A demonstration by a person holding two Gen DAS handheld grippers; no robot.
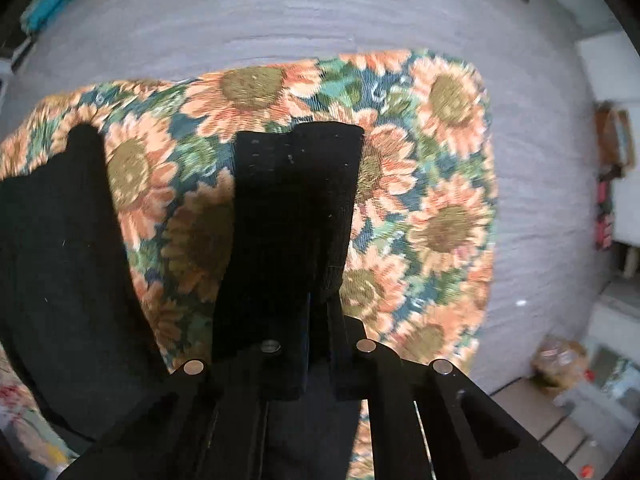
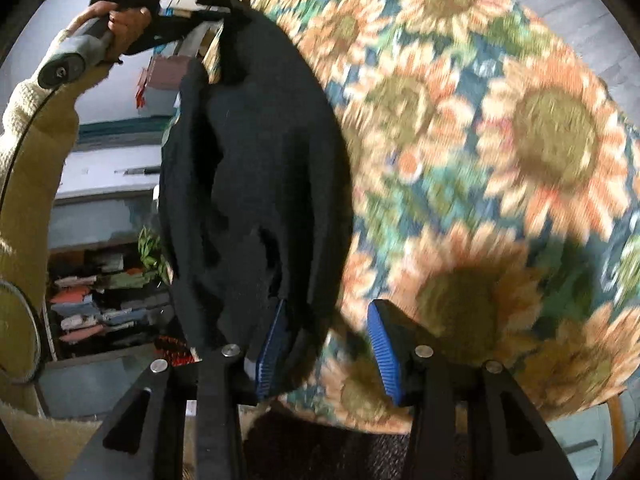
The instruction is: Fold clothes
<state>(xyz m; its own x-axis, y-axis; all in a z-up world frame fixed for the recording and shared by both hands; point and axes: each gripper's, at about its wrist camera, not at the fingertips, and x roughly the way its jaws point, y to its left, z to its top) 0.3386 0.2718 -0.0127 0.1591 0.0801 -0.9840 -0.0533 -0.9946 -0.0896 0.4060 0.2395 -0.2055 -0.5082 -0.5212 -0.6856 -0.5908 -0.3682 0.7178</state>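
Observation:
A black garment (image 2: 256,160) hangs in a long bunch from my left gripper (image 2: 236,4), which a person's hand (image 2: 124,20) holds high at the upper left of the right wrist view. In the left wrist view the left gripper (image 1: 298,134) points straight down, its fingers together with black fabric pinched between them, and the rest of the garment (image 1: 60,260) droops at the left. Below lies a sunflower-print cloth (image 1: 432,184). My right gripper (image 2: 327,304) stands open beside the garment's lower end. The fabric brushes over its left blue pad (image 2: 272,344), and the gap shows the sunflower cloth (image 2: 480,140).
A grey surface (image 1: 280,20) surrounds the sunflower cloth. Shelves with stacked folded clothes (image 2: 92,304) and a small plant (image 2: 152,252) stand behind the garment. A cream knitted sleeve (image 2: 32,140) fills the left edge. Clutter (image 1: 560,360) sits on the floor at the lower right.

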